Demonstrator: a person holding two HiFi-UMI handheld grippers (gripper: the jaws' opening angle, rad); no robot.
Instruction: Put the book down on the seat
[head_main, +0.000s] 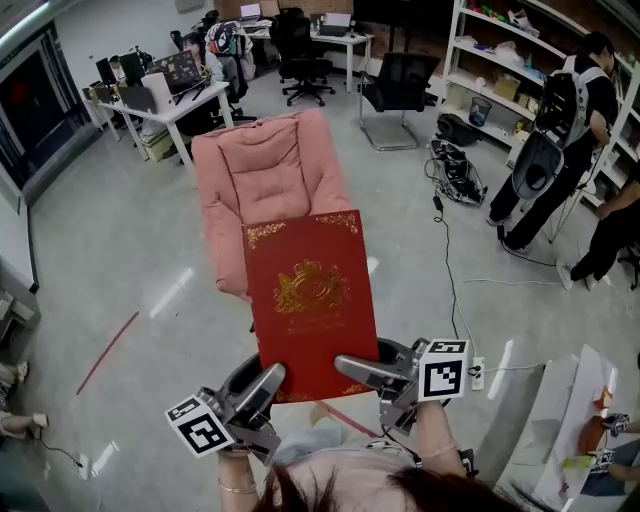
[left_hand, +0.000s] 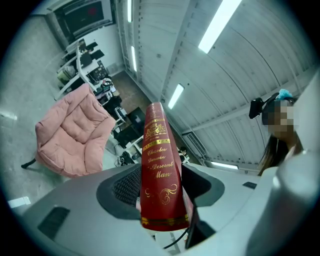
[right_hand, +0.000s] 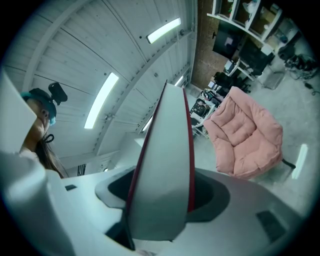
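The left gripper (head_main: 262, 385) and the right gripper (head_main: 365, 372) both point level and forward, side by side. Each carries its marker cube, at (head_main: 200, 425) and (head_main: 443, 368).

**Held item.** The book (head_main: 310, 300) is a red hardback with gold ornament on the cover. It lies flat between the two grippers with the cover facing up.
- Left gripper: the jaws are clamped on the spine edge at the near corner. The spine, lettered in gold, stands directly between the jaws in the left gripper view (left_hand: 160, 170).
- Right gripper: the jaws are clamped on the opposite near corner, over the page edge. The pale page block fills the gap between the jaws in the right gripper view (right_hand: 165, 170).

**Target.** The seat (head_main: 270, 180) is a pink cushioned armchair standing on the floor ahead of both grippers, beyond the far edge of the book. The gripper views show it apart from the book, to the left of the spine (left_hand: 72, 132) and to the right of the page edge (right_hand: 247, 135). The book is carried in the air, short of the seat cushion.

**Storage.** A white shelving unit (head_main: 490, 60) stands far ahead and to the right of the right gripper. Boxes and small items sit on its shelves; they are too small to identify.
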